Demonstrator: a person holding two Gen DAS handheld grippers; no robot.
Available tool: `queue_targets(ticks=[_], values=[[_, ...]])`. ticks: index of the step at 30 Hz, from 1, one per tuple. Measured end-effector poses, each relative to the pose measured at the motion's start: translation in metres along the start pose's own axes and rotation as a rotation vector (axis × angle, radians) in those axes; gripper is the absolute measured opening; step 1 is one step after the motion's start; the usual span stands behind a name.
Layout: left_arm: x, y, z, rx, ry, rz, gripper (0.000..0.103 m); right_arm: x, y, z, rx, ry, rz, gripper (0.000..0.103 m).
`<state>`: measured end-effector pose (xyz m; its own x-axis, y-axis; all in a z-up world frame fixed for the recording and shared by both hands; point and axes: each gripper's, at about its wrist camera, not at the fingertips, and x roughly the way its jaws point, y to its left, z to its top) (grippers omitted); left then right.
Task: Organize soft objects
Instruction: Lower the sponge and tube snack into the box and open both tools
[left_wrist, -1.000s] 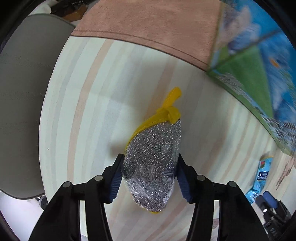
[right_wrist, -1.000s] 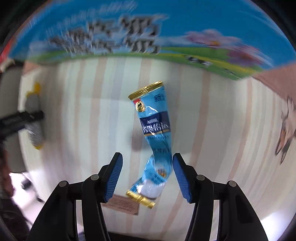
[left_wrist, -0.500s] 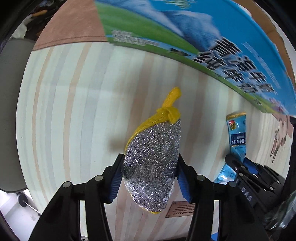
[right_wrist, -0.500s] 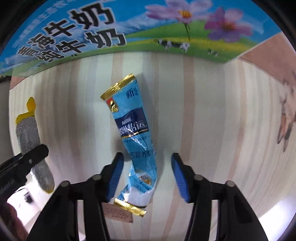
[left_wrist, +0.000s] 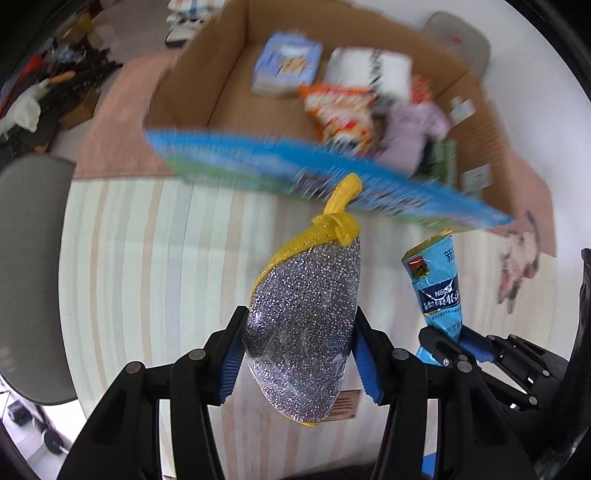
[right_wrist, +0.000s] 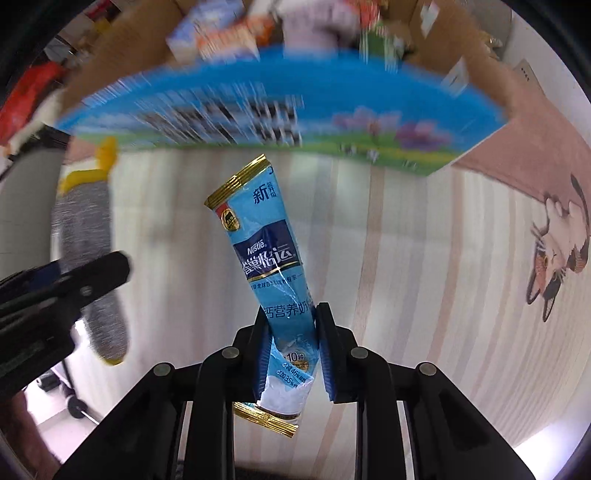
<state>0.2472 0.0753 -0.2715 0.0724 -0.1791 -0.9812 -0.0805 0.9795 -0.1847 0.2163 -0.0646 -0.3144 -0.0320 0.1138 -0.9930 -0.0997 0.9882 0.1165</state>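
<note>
My left gripper (left_wrist: 299, 354) is shut on a silver glittery scrubber with a yellow rim and loop (left_wrist: 306, 317), held above the striped table. It also shows in the right wrist view (right_wrist: 88, 258) at the left. My right gripper (right_wrist: 291, 350) is shut on a blue Nestle milk powder sachet (right_wrist: 269, 258) with gold ends, held upright above the table. The sachet (left_wrist: 437, 284) shows at the right of the left wrist view. Ahead stands an open cardboard box (left_wrist: 221, 74) with a blue printed front wall (right_wrist: 258, 107).
The box holds several packets and soft items (left_wrist: 343, 110). The striped table (left_wrist: 147, 277) lies below both grippers. A pink mat with a cat picture (right_wrist: 554, 243) lies at the right. A grey chair (left_wrist: 26, 277) stands left of the table.
Both grippers have risen and tilted toward the box, so its inside now shows. The right gripper has closed on the sachet and lifted it. The left still holds the scrubber.
</note>
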Motion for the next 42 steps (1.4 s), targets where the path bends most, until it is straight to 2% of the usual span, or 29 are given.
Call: queue_targets(ticks=[5,8,9,13,18,23,28,32,35,37,40,41,42], values=[[-0.052,-0.019,0.031,0.031,-0.087,-0.058,0.05,-0.062,-0.015,0.004,0.011,-0.094,0.073,0.025],[-0.074,-0.029,0.046,0.05,-0.123,-0.082,0.05,-0.098,-0.018,0.016,0.021,-0.146,0.113,0.025],[-0.084,-0.035,0.059,0.063,-0.139,-0.084,0.05,-0.103,-0.018,0.032,0.024,-0.157,0.123,0.025],[-0.104,-0.042,0.094,0.101,-0.179,-0.052,0.05,-0.155,-0.025,0.07,0.038,-0.22,0.146,0.025],[-0.102,-0.045,0.143,0.123,-0.205,0.009,0.05,-0.173,-0.039,0.126,0.056,-0.268,0.11,0.025],[-0.066,-0.035,0.191,0.111,-0.133,0.064,0.05,-0.162,-0.061,0.192,0.079,-0.242,0.025,0.025],[-0.009,-0.02,0.23,0.073,-0.021,0.111,0.05,-0.116,-0.083,0.245,0.117,-0.176,-0.081,0.025],[0.026,-0.018,0.242,0.076,0.05,0.14,0.051,-0.075,-0.095,0.266,0.145,-0.12,-0.135,0.025],[0.041,-0.014,0.245,0.052,0.085,0.131,0.052,-0.051,-0.098,0.276,0.157,-0.077,-0.163,0.025],[0.045,-0.013,0.247,0.039,0.103,0.114,0.061,-0.036,-0.097,0.281,0.15,-0.033,-0.195,0.026],[0.04,-0.015,0.246,0.039,0.081,0.108,0.068,-0.027,-0.099,0.283,0.164,-0.013,-0.174,0.043],[0.039,-0.016,0.245,0.039,0.08,0.105,0.073,-0.028,-0.098,0.282,0.166,-0.014,-0.16,0.051],[0.037,-0.016,0.244,0.04,0.071,0.11,0.086,-0.027,-0.097,0.282,0.164,-0.012,-0.154,0.055]])
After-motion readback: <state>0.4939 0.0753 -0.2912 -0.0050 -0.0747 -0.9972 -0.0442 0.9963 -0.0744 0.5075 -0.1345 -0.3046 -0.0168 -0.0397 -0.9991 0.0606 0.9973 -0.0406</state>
